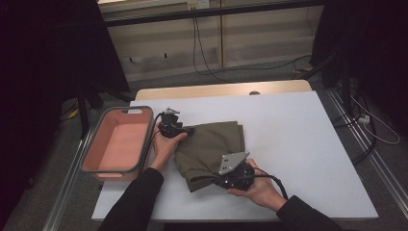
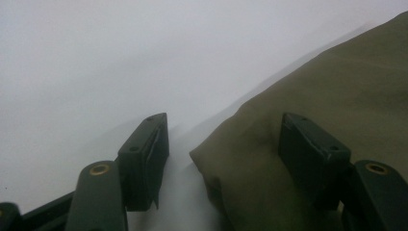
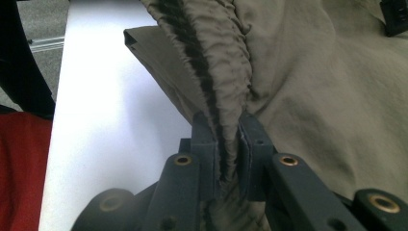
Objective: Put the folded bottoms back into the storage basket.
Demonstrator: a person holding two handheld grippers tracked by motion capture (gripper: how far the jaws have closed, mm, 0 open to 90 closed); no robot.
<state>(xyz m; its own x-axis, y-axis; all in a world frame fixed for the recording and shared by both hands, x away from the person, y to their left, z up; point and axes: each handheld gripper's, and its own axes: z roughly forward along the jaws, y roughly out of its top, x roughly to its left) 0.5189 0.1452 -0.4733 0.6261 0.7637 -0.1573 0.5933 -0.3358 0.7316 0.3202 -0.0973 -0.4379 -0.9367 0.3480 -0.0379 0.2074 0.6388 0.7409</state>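
An olive-green cloth (image 1: 211, 142) lies folded and rumpled in the middle of the white table (image 1: 298, 134). My left gripper (image 1: 188, 130) is at the cloth's far left corner. In the left gripper view it (image 2: 226, 159) stands open, with the cloth's corner (image 2: 250, 159) between the jaws and one jaw resting on the fabric. My right gripper (image 1: 214, 179) is at the cloth's near edge. In the right gripper view it (image 3: 226, 149) is shut on a gathered, raised fold of the cloth (image 3: 308, 86).
A salmon-pink tub (image 1: 91, 144) with nothing in it sits at the table's left edge, close to my left hand. The table's right half (image 1: 312, 159) is bare. Cables (image 1: 370, 125) run on the floor to the right. A wooden strip (image 1: 221, 90) borders the far edge.
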